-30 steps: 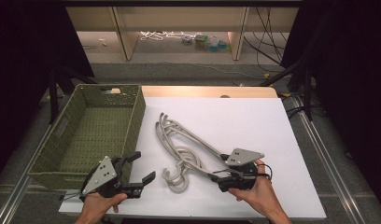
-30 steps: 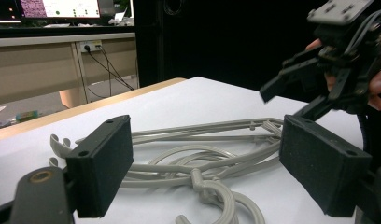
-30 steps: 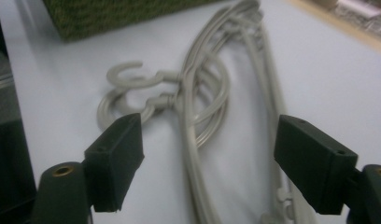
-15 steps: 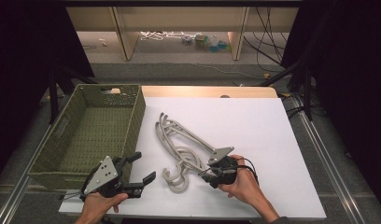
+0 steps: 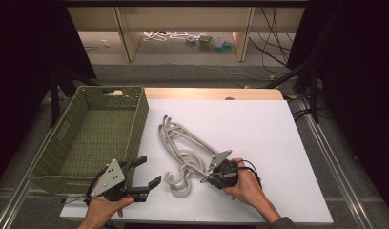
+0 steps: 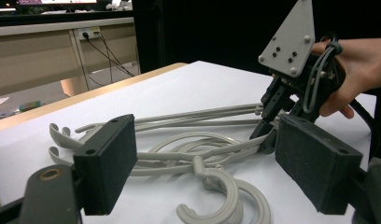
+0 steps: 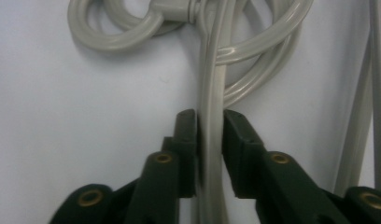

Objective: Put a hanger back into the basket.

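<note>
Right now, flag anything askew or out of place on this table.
The grey hangers lie in a tangled, overlapping heap on the white table, hooks interlocked. The green basket sits squarely; nothing looks damaged.

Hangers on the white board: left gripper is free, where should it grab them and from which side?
Take the straight arms of the grey hangers, coming from above on the basket side. The bars there are thin and parallel, while the hooks curl and tangle. The right gripper already pinches a bar near them; the left gripper stands open.

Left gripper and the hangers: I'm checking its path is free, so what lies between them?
Bare white table. In the high view, the left gripper hovers open just short of the hangers, with nothing between them.
</note>
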{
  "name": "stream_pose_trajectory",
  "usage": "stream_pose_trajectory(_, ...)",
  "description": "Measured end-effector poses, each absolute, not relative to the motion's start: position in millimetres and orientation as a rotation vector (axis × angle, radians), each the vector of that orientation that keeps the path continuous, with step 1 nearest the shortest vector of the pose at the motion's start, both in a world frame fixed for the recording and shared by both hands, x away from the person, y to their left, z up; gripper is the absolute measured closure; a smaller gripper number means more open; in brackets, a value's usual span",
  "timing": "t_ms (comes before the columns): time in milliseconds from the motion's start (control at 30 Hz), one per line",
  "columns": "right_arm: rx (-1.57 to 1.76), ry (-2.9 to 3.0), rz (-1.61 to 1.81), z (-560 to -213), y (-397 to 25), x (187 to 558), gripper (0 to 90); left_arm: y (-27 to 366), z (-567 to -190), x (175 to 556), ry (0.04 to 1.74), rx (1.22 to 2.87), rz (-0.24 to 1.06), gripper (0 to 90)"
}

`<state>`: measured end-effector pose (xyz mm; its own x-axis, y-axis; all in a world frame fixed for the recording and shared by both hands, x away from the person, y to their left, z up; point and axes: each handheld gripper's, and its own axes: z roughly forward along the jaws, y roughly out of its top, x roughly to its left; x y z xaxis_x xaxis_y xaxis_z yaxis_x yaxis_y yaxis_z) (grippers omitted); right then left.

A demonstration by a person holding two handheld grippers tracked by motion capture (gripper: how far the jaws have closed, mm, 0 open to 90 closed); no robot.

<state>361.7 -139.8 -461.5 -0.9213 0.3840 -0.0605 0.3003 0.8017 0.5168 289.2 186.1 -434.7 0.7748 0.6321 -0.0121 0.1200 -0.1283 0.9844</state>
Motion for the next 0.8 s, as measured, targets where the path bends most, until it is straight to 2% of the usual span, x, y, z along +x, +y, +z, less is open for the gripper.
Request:
stream_pose_trajectory(367,0.45,2.824,0.774,-446.3,-151.3,361.6,81.8,179.2,-434.5,296.3,0.556,1.72,0.548,21.5)
stream_pose_trajectory(600,0.348,2.801,0.812,-430.3,-166.6,363.8,82.0,167.5,-431.1,306.1,0.46,1.826,0.7,26.3)
stream_pose_trajectory(800,0.253,2.783,0.859,-415.1,-178.1,361.4,82.0,146.3,-438.5,332.4,0.371,1.953,0.698,32.6)
